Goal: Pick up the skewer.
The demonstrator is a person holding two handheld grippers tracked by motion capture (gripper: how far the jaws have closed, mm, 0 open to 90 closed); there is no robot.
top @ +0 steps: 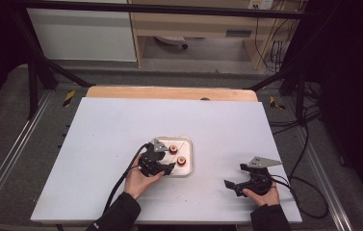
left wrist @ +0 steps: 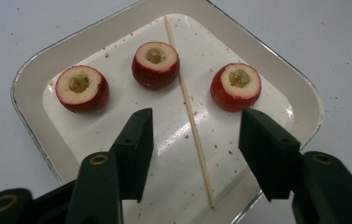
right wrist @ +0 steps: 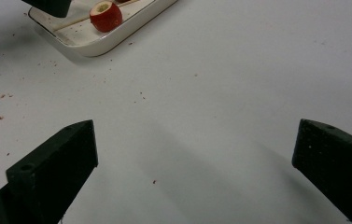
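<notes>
A white square tray [left wrist: 29, 79] holds three cored red fruits: one on the left [left wrist: 81, 87], one in the middle [left wrist: 155, 64] and one on the right [left wrist: 235, 86]. Between the last two lies a thin wooden skewer [left wrist: 183, 88]. My left gripper [left wrist: 197, 119] hovers over the tray's near part, its jaws apart on either side of the skewer and not touching it. In the high view the left gripper [top: 162, 166] sits at the tray's [top: 188, 140] left front corner. My right gripper [right wrist: 194, 135] stands wide open above bare table, away from the tray [right wrist: 94, 46].
The white table top [top: 121, 125] has red crumbs scattered near the tray. In the high view the right gripper [top: 235, 176] rests near the table's front right edge. Cables trail from both grippers off the front and right sides.
</notes>
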